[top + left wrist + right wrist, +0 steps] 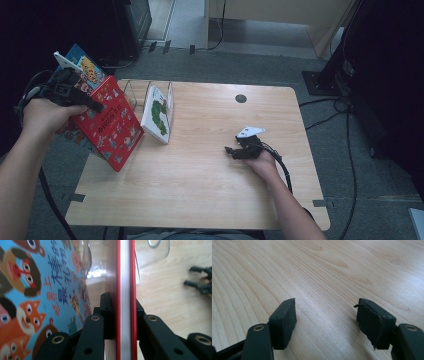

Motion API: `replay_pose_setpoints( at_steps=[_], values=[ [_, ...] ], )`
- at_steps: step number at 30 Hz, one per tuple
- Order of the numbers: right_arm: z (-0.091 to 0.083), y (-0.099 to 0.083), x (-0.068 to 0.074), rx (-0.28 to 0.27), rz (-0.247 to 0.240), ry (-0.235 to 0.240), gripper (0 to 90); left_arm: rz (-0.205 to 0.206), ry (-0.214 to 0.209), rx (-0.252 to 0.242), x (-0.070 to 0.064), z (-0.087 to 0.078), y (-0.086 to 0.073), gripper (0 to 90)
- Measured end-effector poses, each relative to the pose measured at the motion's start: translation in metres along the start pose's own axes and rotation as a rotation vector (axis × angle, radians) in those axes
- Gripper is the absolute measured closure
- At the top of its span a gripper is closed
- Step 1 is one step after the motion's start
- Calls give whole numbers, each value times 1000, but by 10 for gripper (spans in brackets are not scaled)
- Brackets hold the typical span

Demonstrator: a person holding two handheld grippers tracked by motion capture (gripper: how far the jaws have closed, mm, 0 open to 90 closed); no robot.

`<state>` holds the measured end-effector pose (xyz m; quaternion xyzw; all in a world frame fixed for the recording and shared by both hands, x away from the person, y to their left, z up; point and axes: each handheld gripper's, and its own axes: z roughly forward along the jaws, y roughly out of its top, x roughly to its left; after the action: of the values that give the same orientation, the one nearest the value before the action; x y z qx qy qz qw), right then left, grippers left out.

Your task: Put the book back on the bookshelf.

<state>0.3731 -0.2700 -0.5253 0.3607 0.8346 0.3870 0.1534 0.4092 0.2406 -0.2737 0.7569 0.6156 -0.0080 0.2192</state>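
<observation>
The red book (111, 125) is clamped by the left gripper (124, 315); the right gripper (325, 315) is held released above the worktop (200, 185).

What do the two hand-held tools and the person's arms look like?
Both are black. The left tool has brass-coloured rivets on its jaw links. The right tool carries a grey three-cornered plate and trails a black cable; its pads look worn and torn. The forearms are bare, with no sleeves visible.

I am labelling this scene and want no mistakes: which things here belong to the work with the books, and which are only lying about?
Part of the job:
- left gripper, shut on the red book
- blue animal book beside it
- clear book rack
- caterpillar book standing in the rack

Lying about:
- right gripper, open over bare table
- floor cables
</observation>
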Motion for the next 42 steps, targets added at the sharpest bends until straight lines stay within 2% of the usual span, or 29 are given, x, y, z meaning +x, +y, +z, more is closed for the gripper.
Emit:
replay_pose_setpoints(
  at_steps=[4,6,11,21,26,31,35,37,39,42],
  values=[
    [0,0,0,0,0,-1,316,-21,3,-17,1,2,8,797],
    [0,0,0,0,1,-1,317,-48,6,-36,4,7,17,798],
    [0,0,0,0,1,-1,316,-67,17,-56,7,15,27,798],
    [-2,-2,3,1,12,-18,316,-74,27,-84,7,30,43,796],
    [-4,-4,3,0,19,-22,312,-65,12,-64,6,32,46,795],
    [-5,-5,3,1,19,-24,310,-44,5,-18,5,33,48,786],
    [-7,-7,4,1,21,-30,310,-45,3,8,7,33,49,782],
    [-8,-7,3,-2,21,-31,310,-33,0,44,8,33,50,773],
    [-8,-7,3,-2,22,-31,310,-30,1,57,8,33,50,773],
    [-9,-8,4,0,26,-34,311,-38,-6,69,8,32,51,785]
  ],
)
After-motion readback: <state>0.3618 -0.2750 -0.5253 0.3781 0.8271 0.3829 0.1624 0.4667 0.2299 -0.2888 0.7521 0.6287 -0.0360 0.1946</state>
